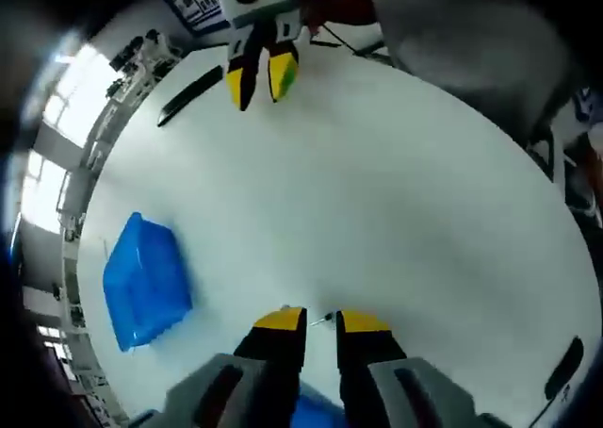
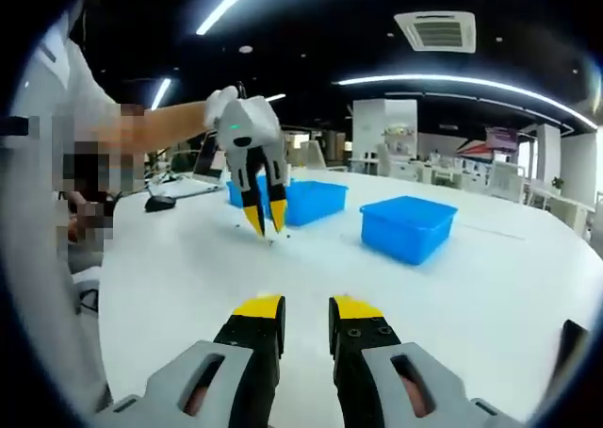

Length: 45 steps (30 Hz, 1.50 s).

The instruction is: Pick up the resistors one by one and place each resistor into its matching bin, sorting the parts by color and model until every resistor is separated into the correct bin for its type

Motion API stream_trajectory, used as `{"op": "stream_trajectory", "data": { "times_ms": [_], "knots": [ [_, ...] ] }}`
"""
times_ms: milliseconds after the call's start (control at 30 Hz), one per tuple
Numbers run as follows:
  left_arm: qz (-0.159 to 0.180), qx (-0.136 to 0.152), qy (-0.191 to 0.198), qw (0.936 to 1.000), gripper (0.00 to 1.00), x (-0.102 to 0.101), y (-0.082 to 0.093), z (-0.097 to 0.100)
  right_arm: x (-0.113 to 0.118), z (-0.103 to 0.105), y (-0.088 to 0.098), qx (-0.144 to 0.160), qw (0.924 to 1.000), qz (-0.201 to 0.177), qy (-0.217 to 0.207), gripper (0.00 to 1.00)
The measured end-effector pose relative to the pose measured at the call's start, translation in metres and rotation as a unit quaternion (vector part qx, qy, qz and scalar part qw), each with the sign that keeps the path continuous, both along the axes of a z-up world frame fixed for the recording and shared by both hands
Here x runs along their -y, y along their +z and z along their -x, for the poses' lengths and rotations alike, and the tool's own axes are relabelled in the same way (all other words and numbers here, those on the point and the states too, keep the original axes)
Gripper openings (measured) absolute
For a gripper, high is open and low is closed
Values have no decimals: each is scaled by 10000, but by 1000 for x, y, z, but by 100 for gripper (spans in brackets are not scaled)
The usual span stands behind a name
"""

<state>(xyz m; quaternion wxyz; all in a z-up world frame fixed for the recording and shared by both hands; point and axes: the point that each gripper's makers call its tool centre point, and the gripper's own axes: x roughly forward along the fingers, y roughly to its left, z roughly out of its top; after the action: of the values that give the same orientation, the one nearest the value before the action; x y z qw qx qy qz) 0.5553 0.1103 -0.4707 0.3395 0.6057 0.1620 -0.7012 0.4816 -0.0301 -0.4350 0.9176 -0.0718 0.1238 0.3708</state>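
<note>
Left claw (image 1: 321, 321) nearly closed on a thin resistor (image 1: 326, 317) (lead barely visible between tips), above white table (image 1: 396, 192). Right claw (image 2: 306, 307) slightly open, empty. Blue bins (image 2: 408, 224) well apart, toward far table edge.

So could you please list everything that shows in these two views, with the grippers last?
Table: one, white, under everything.
Bins: two in the right gripper view, blue, open, on the table; the other behind the left gripper.
Resistor: one, thin, dark, between the left gripper's jaws.
Computer mouse: one, dark, at the table's far edge.
Left gripper: yellow-tipped, narrowly open around the resistor.
Right gripper: yellow-tipped, open, empty, above the table.
</note>
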Motion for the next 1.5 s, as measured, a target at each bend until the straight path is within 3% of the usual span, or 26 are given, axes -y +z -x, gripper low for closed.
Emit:
{"op": "stream_trajectory", "data": {
  "times_ms": [167, 433, 600, 667, 800, 933, 967, 1033, 1133, 1167, 1200, 1333, 1367, 1400, 1433, 1467, 1500],
  "knots": [
    [-313, 87, -224, 9992, 14, -8, -13, -7, 1, 2, 0, -23, 10000, 19, -39, 21],
    [-296, 41, -268, 9992, 12, -6, -11, -11, 1, 2, -3, -66, 10000, 27, -49, 21],
    [-517, -87, -418, 9977, 10, -6, -11, -10, -2, 3, -4, -80, 10000, 52, 7, 21],
    [-633, -288, -369, 9969, 6, -10, -13, -7, -5, 5, -5, -88, 9999, 47, 43, 21],
    [-398, -461, -98, 9981, 5, -9, -13, -8, -8, 8, -6, -112, 9999, 10, 86, 21],
    [192, -482, 424, 9977, 5, -5, -11, -9, -10, 11, -5, -119, 9998, -15, 137, 21],
    [436, -491, 622, 9959, 5, -2, -11, -9, -11, 12, -4, -113, 9998, -10, 158, 21],
    [927, -802, 972, 9877, 5, 1, -7, 1, -11, 14, 0, -65, 9998, -3, 195, 21],
    [1833, -1081, 1503, 9655, 5, 12, 8, 9, -10, 16, 4, 4, 9998, -27, 209, 21],
    [2300, -1202, 1717, 9503, 5, 19, 17, 11, -10, 17, 3, 5, 9998, -30, 209, 21],
    [2528, -1311, 1853, 9405, 5, 22, 22, 12, -10, 19, 2, -4, 9998, -24, 220, 21],
    [3932, -1871, 2492, 8651, 5, 45, 60, 14, -14, 28, 0, -2, 9995, -8, 307, 21],
    [4388, -1884, 2654, 8375, 5, 53, 74, 10, -16, 31, 0, 2, 9995, -24, 330, 21],
    [4544, -1904, 2752, 8256, 5, 56, 79, 9, -16, 32, -1, -2, 9994, -28, 336, 21],
    [4828, -1956, 2962, 8006, 5, 64, 87, 4, -17, 35, -2, -13, 9994, -20, 340, 21],
    [5016, -1910, 3054, 7866, 5, 69, 93, -1, -17, 37, -2, -14, 9994, -19, 343, 21],
    [5153, -1801, 3110, 7780, 5, 74, 97, -6, -18, 39, 0, -7, 9994, -36, 348, 21]
  ]
}}
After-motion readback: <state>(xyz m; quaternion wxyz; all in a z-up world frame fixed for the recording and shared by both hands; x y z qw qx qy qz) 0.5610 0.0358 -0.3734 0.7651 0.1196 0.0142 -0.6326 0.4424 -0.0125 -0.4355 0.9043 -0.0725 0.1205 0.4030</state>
